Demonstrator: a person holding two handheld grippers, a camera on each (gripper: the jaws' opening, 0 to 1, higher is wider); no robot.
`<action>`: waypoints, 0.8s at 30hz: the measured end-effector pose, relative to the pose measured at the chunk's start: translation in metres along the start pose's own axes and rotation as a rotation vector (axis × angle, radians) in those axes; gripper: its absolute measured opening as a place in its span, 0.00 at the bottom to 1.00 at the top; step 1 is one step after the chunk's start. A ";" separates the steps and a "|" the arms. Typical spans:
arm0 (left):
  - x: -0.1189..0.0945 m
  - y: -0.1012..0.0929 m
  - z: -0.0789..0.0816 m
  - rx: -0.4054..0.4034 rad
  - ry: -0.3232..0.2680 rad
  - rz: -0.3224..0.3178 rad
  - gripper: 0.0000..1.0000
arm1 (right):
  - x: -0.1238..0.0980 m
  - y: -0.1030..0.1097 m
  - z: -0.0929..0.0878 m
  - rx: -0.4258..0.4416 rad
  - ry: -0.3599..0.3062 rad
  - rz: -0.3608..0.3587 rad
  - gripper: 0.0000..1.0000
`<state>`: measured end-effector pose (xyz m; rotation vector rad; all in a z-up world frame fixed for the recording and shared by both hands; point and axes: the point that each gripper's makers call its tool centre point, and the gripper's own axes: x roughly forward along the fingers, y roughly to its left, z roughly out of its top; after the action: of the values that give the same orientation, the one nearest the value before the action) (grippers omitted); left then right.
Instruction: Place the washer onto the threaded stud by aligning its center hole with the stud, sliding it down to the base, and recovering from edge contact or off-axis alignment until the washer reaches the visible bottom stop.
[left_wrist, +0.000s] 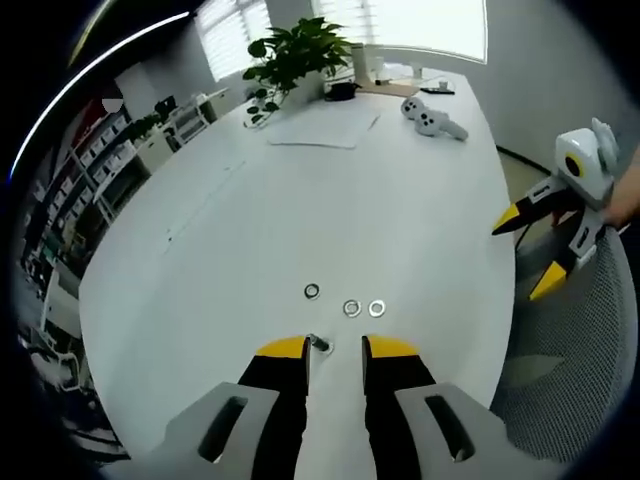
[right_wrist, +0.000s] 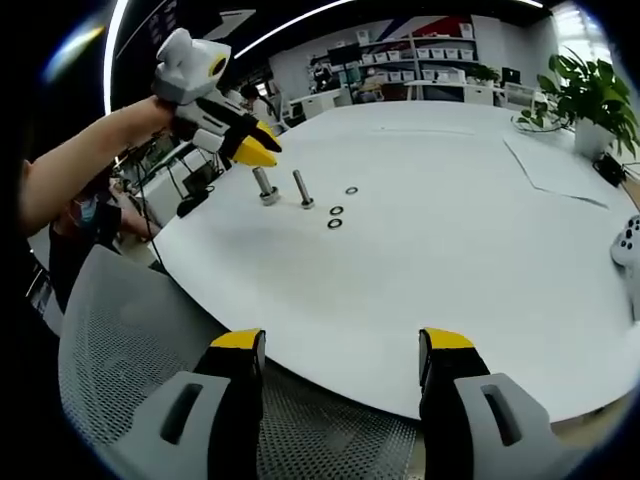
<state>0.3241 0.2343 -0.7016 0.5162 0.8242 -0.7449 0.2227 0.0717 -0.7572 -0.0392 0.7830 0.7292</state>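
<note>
Left gripper (left_wrist: 335, 347): jaws apart, beside stud (left_wrist: 319, 343).
Right gripper (right_wrist: 341, 342): jaws wide, empty.
Washers (left_wrist: 351, 308): three, just beyond stud.

The left gripper view looks from low and close over the white table (left_wrist: 400, 200), down its length toward the plant (left_wrist: 295, 50) and windows. The right gripper view looks from past the table's edge, above a mesh chair (right_wrist: 120, 330), across to the shelves. Both show the three washers (left_wrist: 352, 308) and the plant.
</note>
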 end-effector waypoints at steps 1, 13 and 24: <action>0.001 -0.003 0.000 -0.003 0.000 -0.006 0.18 | 0.000 0.000 0.000 0.000 0.000 0.000 0.65; 0.017 -0.026 -0.005 0.023 0.010 -0.064 0.18 | 0.000 0.000 0.000 -0.001 0.000 -0.003 0.65; 0.032 -0.041 -0.003 0.040 0.026 -0.104 0.19 | 0.000 0.001 -0.001 -0.002 0.005 0.005 0.65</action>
<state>0.3058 0.1976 -0.7346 0.5222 0.8665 -0.8534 0.2213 0.0721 -0.7574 -0.0412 0.7878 0.7347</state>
